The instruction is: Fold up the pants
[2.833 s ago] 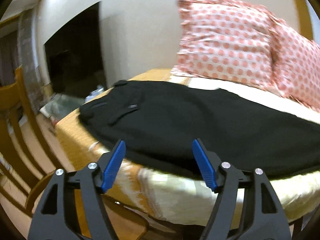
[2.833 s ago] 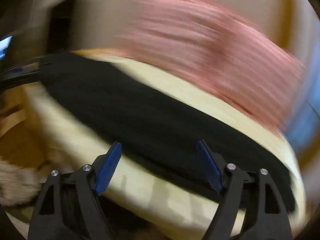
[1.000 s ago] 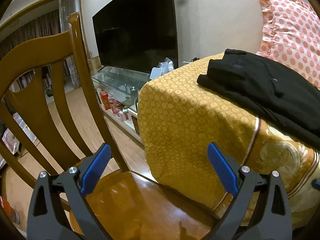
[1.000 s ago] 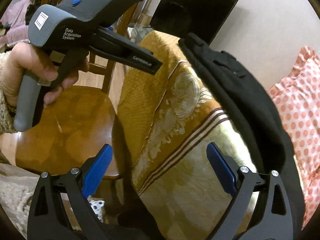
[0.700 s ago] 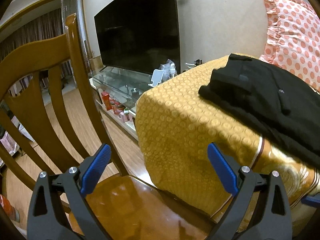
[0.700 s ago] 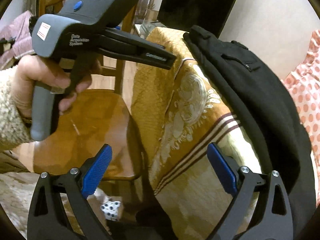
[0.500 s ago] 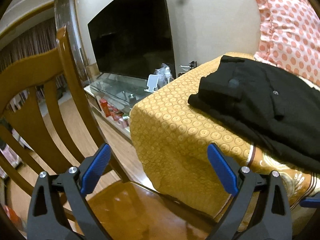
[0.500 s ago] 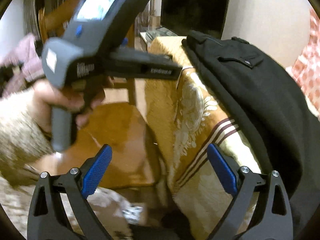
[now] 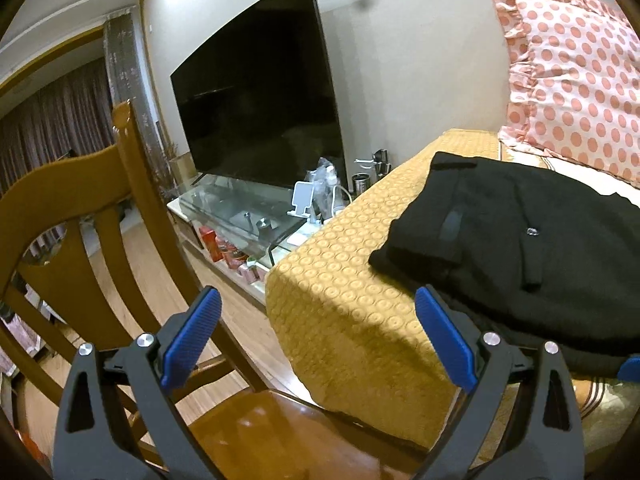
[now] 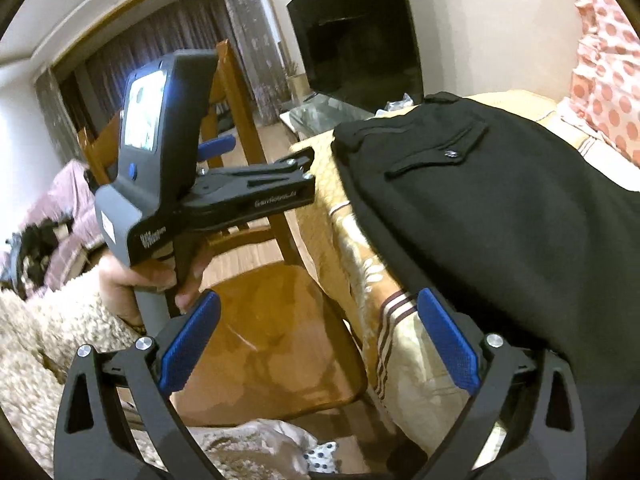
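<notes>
The pants (image 9: 520, 248) are plain black, with one small silver button on the pocket. They lie on a cloth (image 9: 340, 280) of golden yellow with a pattern of small circles; its lower border is cream with brown stripes. The pillow (image 9: 572, 80) is pale pink with coral dots. The chair (image 9: 80, 208) is honey-brown wood. The left gripper (image 9: 316, 336) and the right gripper (image 10: 316, 336) are black with blue pads. The television (image 9: 260, 92) is black. The curtains (image 9: 52, 120) seem dark brown, though they are dim.
</notes>
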### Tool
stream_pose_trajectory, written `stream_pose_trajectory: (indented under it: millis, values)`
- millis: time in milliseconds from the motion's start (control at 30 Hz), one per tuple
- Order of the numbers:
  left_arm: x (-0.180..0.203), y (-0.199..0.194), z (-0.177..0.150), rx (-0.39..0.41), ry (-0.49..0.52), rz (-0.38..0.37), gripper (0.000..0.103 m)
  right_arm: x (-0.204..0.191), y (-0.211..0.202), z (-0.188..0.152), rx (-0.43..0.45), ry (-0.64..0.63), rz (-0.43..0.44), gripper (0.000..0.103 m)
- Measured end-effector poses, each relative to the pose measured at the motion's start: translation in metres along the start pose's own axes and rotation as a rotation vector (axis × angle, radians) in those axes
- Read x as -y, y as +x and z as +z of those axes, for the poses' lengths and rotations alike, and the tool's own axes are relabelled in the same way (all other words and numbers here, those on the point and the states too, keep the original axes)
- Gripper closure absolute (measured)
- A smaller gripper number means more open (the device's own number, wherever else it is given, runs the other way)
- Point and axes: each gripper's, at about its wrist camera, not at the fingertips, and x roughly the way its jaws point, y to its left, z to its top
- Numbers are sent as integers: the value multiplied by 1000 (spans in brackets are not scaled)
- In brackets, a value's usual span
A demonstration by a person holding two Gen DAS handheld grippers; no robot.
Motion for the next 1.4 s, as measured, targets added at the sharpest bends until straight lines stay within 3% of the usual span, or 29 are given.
stream_pose_trajectory:
  millis: [433, 633, 867, 1167, 1400]
  values:
    - [-3, 14, 12, -40, 7, -16, 4, 18, 8, 27, -84, 77, 39, 2]
    - [-9, 24, 27, -48, -10, -8, 4, 40, 25, 54, -196, 166, 70, 1]
    - [-3, 30, 39, -68, -32, -26, 4, 57, 30, 62, -249, 238, 154, 1]
    - [16, 49, 73, -132, -83, 62, 4, 90, 34, 71, -342, 298, 338, 1]
    - [34, 52, 112, -210, -33, 82, 4, 108, 36, 82, -427, 407, 425, 1]
